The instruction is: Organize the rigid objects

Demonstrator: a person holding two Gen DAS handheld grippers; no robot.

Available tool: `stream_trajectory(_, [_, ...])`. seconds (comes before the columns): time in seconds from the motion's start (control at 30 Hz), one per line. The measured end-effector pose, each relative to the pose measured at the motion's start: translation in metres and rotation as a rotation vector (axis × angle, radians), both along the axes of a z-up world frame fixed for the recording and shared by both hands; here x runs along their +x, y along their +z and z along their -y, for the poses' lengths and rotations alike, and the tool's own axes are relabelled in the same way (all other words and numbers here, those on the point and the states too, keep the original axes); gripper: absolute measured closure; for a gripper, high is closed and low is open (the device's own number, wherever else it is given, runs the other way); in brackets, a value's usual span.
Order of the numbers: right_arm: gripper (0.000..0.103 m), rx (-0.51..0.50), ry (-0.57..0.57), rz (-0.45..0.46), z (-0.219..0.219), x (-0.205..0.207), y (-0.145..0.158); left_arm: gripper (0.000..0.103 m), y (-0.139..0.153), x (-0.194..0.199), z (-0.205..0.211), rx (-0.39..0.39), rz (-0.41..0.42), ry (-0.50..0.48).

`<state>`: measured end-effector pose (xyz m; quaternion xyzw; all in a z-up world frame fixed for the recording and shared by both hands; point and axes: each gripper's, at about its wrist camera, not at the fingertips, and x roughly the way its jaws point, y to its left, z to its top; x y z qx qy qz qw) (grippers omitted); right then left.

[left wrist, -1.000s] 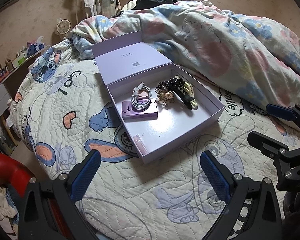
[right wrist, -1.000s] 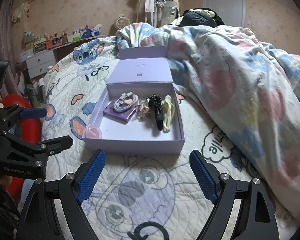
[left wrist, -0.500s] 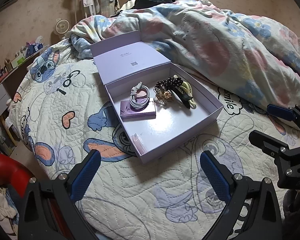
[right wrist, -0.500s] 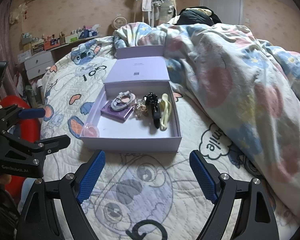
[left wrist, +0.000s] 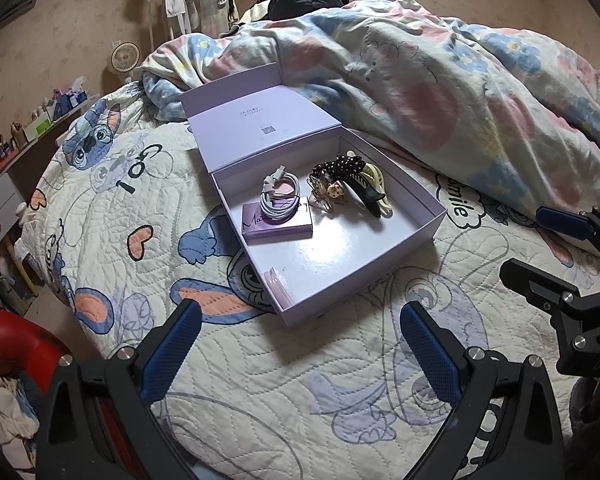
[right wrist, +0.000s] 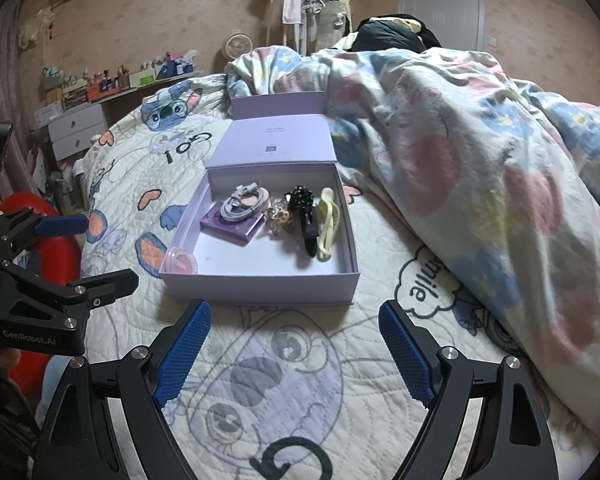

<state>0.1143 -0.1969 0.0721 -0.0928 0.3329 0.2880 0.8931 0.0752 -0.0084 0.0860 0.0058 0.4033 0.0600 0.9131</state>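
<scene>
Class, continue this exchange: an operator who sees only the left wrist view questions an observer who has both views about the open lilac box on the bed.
Operator: In the box's near corner I see only a pink sliver. What is it?
Observer: The right wrist view shows a round pink case tucked into that corner of the lilac box.
Operator: Is anything printed on my gripper's body?
Observer: Yes, the left gripper reads "GenRobot.AI" on its side.

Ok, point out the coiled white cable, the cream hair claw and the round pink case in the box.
coiled white cable (right wrist: 242, 204), right wrist view, on the coil's loops.
cream hair claw (right wrist: 329, 222), right wrist view, on its middle.
round pink case (right wrist: 179, 261), right wrist view, on its lid.
</scene>
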Motion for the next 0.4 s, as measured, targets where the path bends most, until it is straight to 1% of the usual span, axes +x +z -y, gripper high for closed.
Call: stream_trajectory(0.4, [0.016, 0.000, -0.001, -0.003, 0.0015, 0.0005, -0.0013, 0.002, -0.0056, 0.0023, 0.0012, -0.009, -0.021, -0.002])
